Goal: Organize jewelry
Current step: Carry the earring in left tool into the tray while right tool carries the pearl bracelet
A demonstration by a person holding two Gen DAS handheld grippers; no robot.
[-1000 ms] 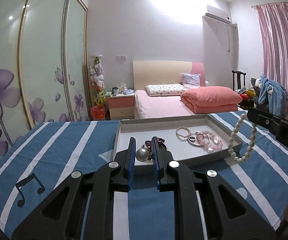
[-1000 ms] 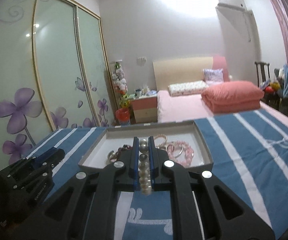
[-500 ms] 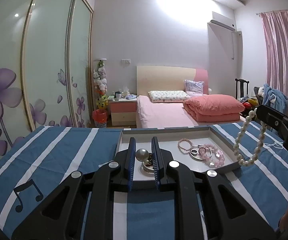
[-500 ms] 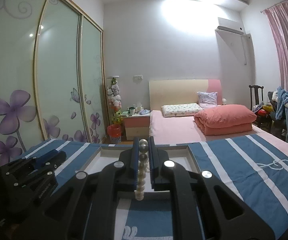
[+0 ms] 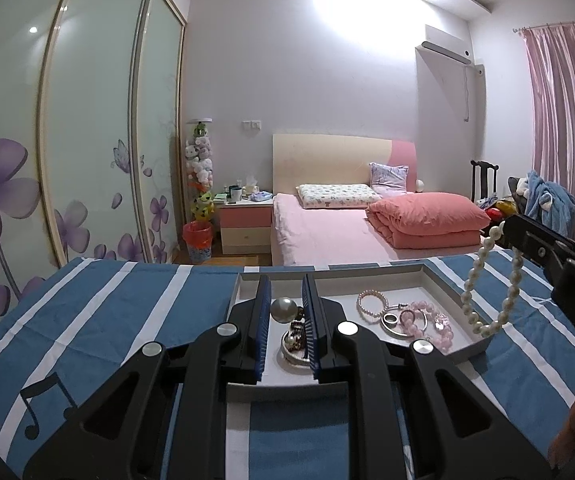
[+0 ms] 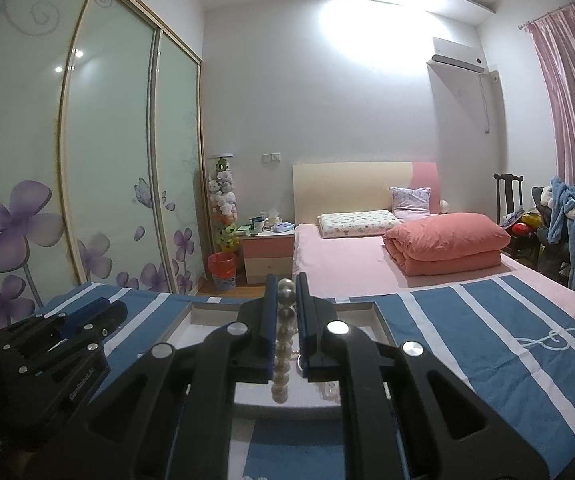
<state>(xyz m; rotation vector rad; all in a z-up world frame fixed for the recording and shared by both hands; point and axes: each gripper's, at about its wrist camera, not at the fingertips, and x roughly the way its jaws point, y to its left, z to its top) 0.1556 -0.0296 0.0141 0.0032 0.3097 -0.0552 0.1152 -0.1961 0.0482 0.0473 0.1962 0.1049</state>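
A grey tray (image 5: 443, 284) sits on the blue striped cloth. It holds a small pearl bracelet (image 5: 371, 306), a pink bead bracelet (image 5: 433, 322), a silver ring (image 5: 390, 319) and a dark piece in a round dish (image 5: 293, 340). My left gripper (image 5: 285, 308) is shut on a large pearl (image 5: 282, 309) above the tray's left part. My right gripper (image 6: 286, 300) is shut on a white pearl necklace (image 6: 283, 344), which hangs in a loop over the tray's right edge in the left wrist view (image 5: 487, 288).
The table has a blue cloth with white stripes (image 5: 99, 312). Behind it stand a pink bed (image 5: 347, 224), a nightstand (image 5: 245, 224) and a wardrobe with flower doors (image 5: 67, 160). A chair with clothes (image 6: 567, 232) is at the right.
Both grippers have risen and tilted up, so more of the room shows. The necklace hangs higher over the tray's right edge. The left gripper still holds the pearl.
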